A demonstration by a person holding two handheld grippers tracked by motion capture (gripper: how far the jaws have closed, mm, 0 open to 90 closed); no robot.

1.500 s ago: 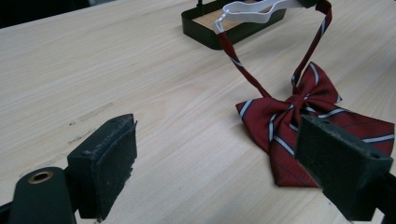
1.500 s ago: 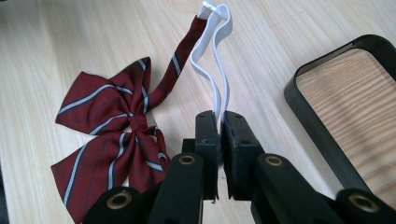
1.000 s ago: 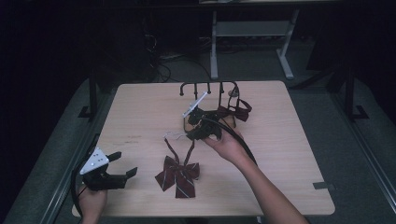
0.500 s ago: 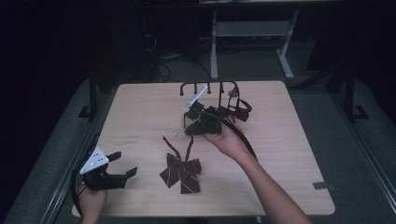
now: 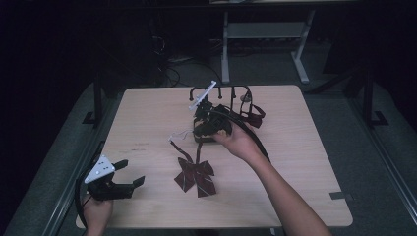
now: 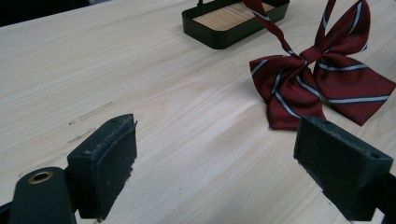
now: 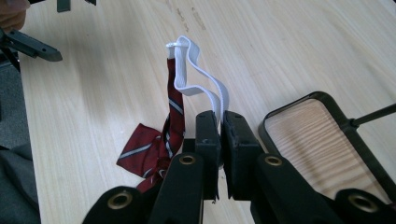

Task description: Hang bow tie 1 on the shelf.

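A dark red bow tie [image 5: 194,177] with pale stripes lies on the wooden table [image 5: 305,162], and its neck band rises toward my right gripper [image 5: 199,132]. In the right gripper view that gripper [image 7: 220,122] is shut on the tie's white elastic strap [image 7: 201,87], which loops out above the jaws with the tie [image 7: 148,150] trailing below. My left gripper [image 5: 130,172] rests at the table's near left corner. Its jaws stand wide open with nothing between them [image 6: 219,161], and the bow tie [image 6: 322,79] lies ahead of them to the right.
A black stand [image 5: 235,94] with hooks rises from a shallow black tray with a wooden floor [image 7: 322,135] at the table's far middle. A second dark red bow tie [image 5: 253,117] hangs on the stand. The tray [image 6: 233,21] lies beyond the left gripper.
My right gripper has risen a little with the strap in it, and the bow tie has slid slightly toward the stand. The left gripper has stayed where it was.
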